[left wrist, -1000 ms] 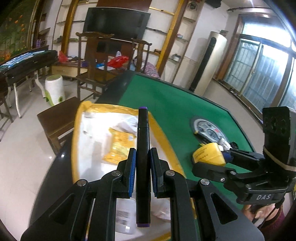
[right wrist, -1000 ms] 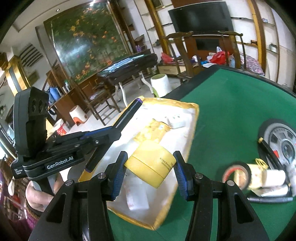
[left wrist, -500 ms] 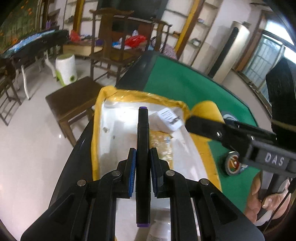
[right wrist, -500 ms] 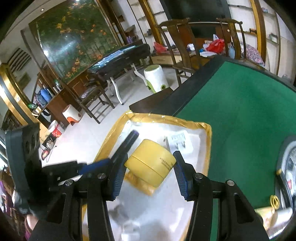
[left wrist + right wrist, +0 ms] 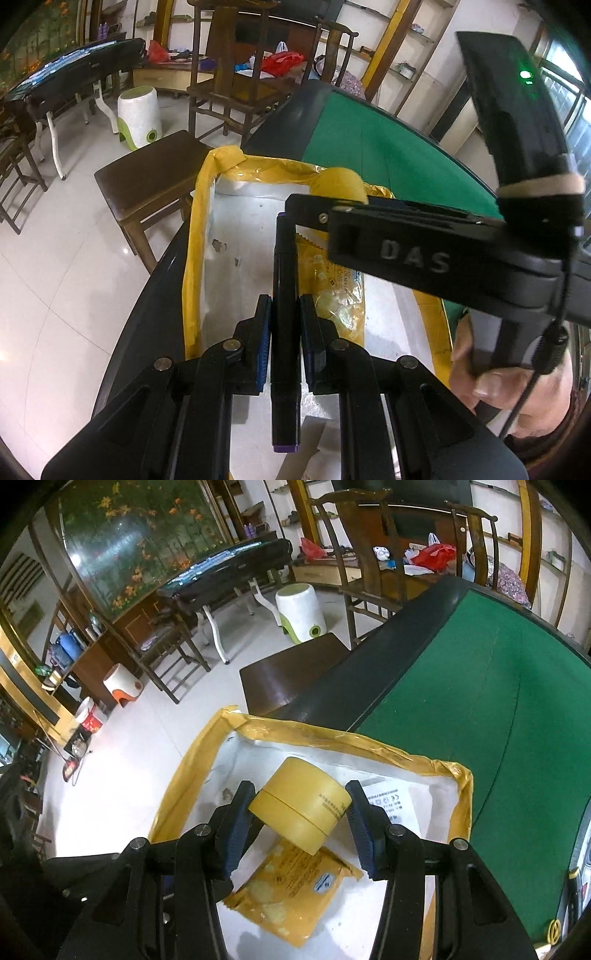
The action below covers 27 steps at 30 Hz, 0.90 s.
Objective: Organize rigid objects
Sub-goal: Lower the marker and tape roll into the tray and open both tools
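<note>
Yellow round plastic jar (image 5: 301, 805), clamped in the right hand-held gripper (image 5: 300, 825) at lower centre, may collide with the long black marker pen (image 5: 285, 325) the left hand-held gripper (image 5: 285, 345) pinches, both crowding over the yellow-rimmed white tray (image 5: 192, 771).

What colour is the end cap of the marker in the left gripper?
Purple; the marker shows best in the left wrist view.

Green felt table (image 5: 461, 686) with dark rim, yellow-edged white tray (image 5: 466, 794) resting at its corner

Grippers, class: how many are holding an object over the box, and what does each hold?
2. The left gripper clamps a black marker; the right gripper holds a yellow jar above the yellow-rimmed box.
</note>
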Tool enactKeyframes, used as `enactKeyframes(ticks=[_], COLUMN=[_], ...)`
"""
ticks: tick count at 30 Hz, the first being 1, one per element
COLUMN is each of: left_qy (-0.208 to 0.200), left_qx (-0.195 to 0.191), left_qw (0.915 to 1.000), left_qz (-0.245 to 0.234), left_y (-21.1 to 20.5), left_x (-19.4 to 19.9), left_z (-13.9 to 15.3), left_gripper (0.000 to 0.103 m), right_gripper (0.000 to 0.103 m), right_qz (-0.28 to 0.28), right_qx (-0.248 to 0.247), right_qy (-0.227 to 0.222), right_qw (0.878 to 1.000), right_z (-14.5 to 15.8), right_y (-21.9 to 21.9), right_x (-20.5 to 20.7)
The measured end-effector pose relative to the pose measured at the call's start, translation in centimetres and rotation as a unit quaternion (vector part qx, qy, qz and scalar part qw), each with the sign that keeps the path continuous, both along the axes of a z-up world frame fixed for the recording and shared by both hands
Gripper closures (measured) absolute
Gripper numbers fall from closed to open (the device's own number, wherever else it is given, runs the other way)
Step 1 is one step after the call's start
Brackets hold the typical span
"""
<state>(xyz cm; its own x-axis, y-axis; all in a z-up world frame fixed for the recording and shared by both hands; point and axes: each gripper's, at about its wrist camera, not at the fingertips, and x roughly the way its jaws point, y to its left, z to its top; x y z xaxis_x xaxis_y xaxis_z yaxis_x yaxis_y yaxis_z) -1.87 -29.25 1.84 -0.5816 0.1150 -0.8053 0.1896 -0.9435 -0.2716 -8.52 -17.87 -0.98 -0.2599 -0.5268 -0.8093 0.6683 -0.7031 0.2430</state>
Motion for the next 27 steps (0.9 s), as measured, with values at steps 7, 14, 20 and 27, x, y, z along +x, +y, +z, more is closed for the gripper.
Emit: enactKeyframes(ticks=[7, 14, 20, 27], left_qy=[-0.002, 0.0, 0.001, 0.012], left_qx=[0.009, 0.01, 0.01, -0.004], left_qw=[0.9999, 0.9999, 0.9999, 0.9999], left_qz=[0.004, 0.005, -0.005, -0.004], left_y=[-0.5, -0.8, -0.7, -0.4], left_x=[-0.3, -0.6, -0.6, -0.3], left_z=[0.0, 0.0, 0.0, 0.6], left_gripper=[0.091, 0.091, 0.083, 0.061], right_gripper=[0.058, 0.057, 0.052, 0.041], right_qz=[0.002, -0.001, 0.002, 0.003], right_qx=[0.011, 0.018, 0.005, -0.017], right_qy=[0.006, 0.002, -0.011, -0.005], right_qw=[1.0, 1.0, 1.0, 1.0], right_z=[0.1, 0.1, 0.5, 1.8], right_y=[-0.5, -1.2, -1.1, -0.8], right_x=[0.2, -0.1, -0.4, 0.4])
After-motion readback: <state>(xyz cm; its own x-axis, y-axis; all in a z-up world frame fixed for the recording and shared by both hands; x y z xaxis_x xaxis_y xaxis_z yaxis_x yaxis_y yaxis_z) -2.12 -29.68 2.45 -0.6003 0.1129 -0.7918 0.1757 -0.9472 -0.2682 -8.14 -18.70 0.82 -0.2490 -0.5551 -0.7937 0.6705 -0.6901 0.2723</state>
